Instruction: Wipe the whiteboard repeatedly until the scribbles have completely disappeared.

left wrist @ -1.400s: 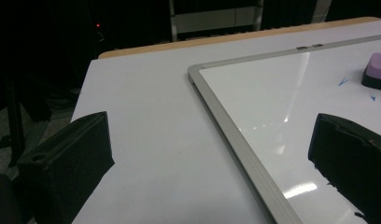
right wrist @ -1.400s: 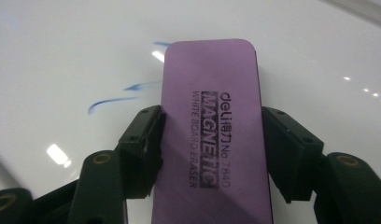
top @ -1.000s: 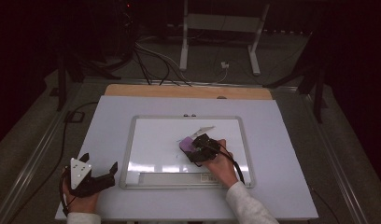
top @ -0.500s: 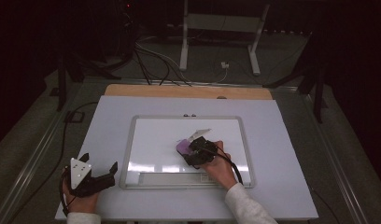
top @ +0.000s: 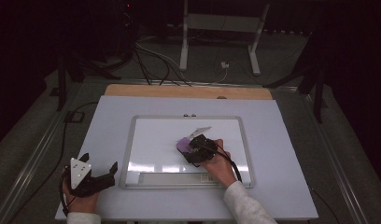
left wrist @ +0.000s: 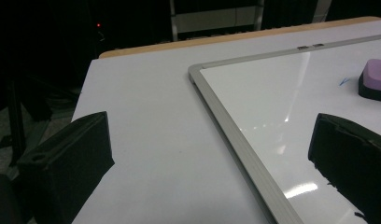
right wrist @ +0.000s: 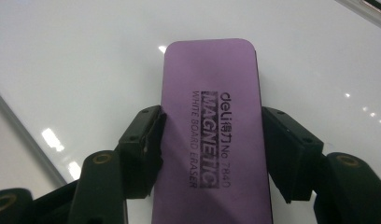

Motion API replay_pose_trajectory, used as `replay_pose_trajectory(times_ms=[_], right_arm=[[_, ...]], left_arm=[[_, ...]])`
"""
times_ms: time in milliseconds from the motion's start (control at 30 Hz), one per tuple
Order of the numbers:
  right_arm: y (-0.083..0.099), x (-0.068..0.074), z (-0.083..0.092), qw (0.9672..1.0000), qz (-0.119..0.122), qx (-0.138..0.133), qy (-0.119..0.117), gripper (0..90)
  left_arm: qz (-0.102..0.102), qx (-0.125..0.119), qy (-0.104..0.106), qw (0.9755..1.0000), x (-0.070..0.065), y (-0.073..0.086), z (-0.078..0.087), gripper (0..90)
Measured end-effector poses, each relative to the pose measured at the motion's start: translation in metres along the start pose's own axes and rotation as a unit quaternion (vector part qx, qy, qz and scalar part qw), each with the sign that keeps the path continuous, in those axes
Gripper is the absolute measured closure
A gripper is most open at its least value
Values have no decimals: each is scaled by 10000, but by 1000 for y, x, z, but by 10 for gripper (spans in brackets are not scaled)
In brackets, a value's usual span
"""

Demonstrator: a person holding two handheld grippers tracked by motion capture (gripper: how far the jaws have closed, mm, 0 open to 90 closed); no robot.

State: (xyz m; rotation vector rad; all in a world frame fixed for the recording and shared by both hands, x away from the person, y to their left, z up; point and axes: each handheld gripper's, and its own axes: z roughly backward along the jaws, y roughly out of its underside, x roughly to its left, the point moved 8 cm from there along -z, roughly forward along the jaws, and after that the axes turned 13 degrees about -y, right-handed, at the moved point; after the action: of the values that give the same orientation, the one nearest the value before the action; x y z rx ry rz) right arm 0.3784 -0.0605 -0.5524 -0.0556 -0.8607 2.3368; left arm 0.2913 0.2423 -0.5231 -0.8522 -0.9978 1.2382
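Note:
A white-framed whiteboard [top: 128, 154] lies flat on the pale table [top: 282, 140]. My right gripper [top: 188, 147] is over the board's middle, shut on a purple magnetic whiteboard eraser [top: 182, 143]. In the right gripper view both black pads [right wrist: 146, 135] press the long sides of the eraser [right wrist: 209, 116], which lies face down on the board [right wrist: 86, 56]. My left gripper [top: 101, 162] rests open at the table's near left corner, nothing between its jaws. The left gripper view shows the board's frame [left wrist: 235, 135], the eraser [left wrist: 376, 74] and a small blue mark [left wrist: 343, 82] beside it.
A wooden strip [top: 188, 91] runs along the table's far edge. Beyond it stand a metal frame's legs [top: 184, 46] and cables [top: 156, 60] on the dark floor. The board's tray ledge [top: 170, 178] lies along its near side.
My right gripper has slid the eraser a little to the left across the board. The left gripper has stayed where it was.

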Motion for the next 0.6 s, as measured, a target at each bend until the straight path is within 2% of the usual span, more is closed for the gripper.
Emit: replay_pose_trajectory(times_ms=[67, 100, 133, 167, 233, 333, 400, 467, 600], right_arm=[[2, 14, -2, 9987, 236, 95, -448, 414], [2, 20, -3, 9977, 379, 133, -548, 414], [2, 23, -4, 9968, 531, 167, -570, 414], [1, 24, -4, 9967, 569, 187, -548, 414], [0, 19, -4, 9974, 420, 170, -567, 414], [-2, -2, -2, 9999, 10, 26, -154, 414], [-3, -14, 0, 9997, -219, -52, 46, 414], [-3, -27, 2, 9983, -476, -126, 298, 414], [-4, -50, 6, 9939, -802, -240, 717, 414]], left_arm=[[-3, 7, 5, 10000, -1, 0, 0, 5], [-12, 6, 6, 10000, -1, 0, 0, 5], [-22, 3, 3, 10000, -1, 0, 0, 5], [-22, -1, 1, 10000, -1, 0, 0, 5], [-7, -8, -7, 10000, 0, -1, 1, 5], [0, 6, -10, 10000, 1, 0, 1, 5], [-2, 5, -8, 10000, 1, 0, 1, 5], [-4, -6, -3, 10000, 1, 0, 1, 5], [-2, 2, -2, 10000, 0, 0, 0, 5]])
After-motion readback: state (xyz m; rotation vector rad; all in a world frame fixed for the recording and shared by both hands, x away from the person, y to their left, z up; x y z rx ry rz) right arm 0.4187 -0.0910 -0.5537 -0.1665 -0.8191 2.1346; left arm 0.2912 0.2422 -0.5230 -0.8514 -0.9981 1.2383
